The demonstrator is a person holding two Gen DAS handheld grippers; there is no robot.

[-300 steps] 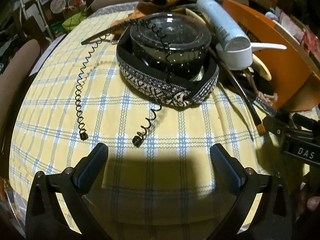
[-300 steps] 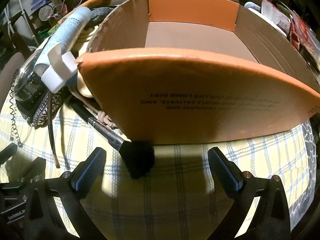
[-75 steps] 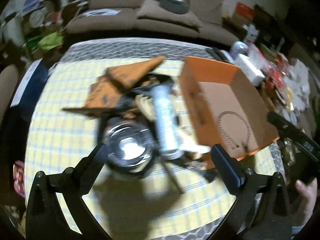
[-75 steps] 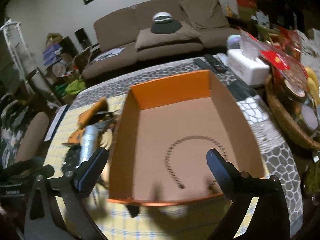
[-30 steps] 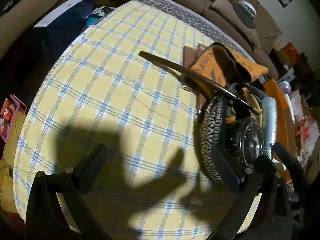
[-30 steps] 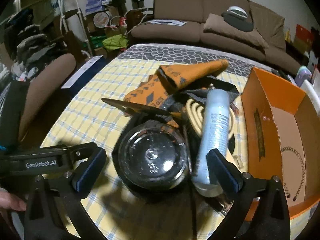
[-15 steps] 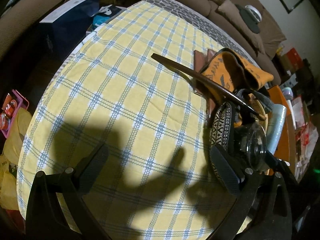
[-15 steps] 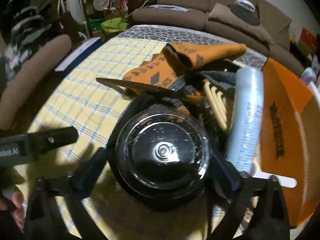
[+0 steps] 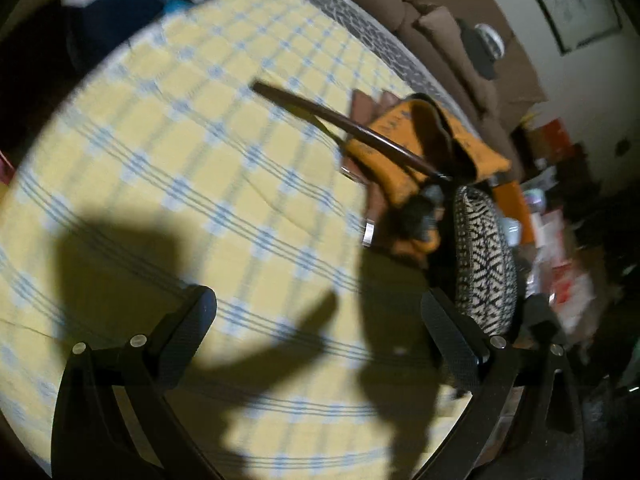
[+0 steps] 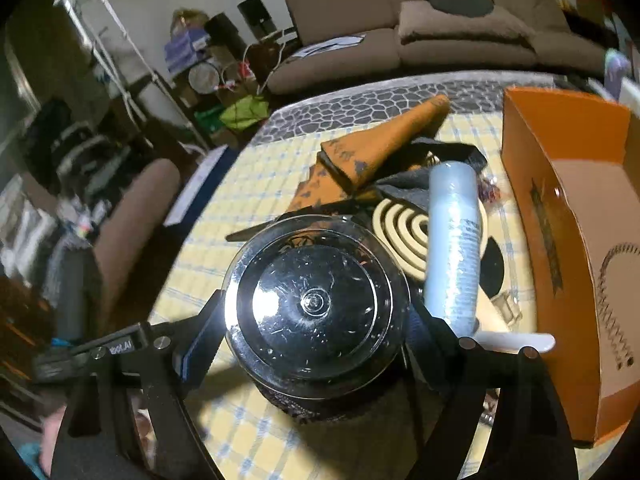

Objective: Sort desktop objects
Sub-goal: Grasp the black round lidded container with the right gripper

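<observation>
In the right wrist view a round clear-lidded black container [image 10: 316, 304] fills the space between my right gripper's [image 10: 316, 320] fingers, which press on its two sides. It sits inside a black-and-white patterned band [image 9: 484, 268]. A pale blue tube [image 10: 454, 248], a cream coil [image 10: 400, 224] and orange cloth [image 10: 372, 152] lie behind it. The orange cardboard box [image 10: 560, 216] at right holds a black spiral headband [image 10: 612, 292]. My left gripper [image 9: 316, 320] is open and empty over the yellow checked tablecloth [image 9: 180, 160], left of the band.
A dark curved stick [image 9: 348, 128] juts from the pile over the cloth. A white scoop handle [image 10: 516, 340] lies by the box. A brown chair [image 10: 132, 216] stands at the table's left; a sofa [image 10: 440, 32] is behind.
My right gripper has come down around the round container and its fingers now touch its sides. My left gripper has shifted closer to the patterned band.
</observation>
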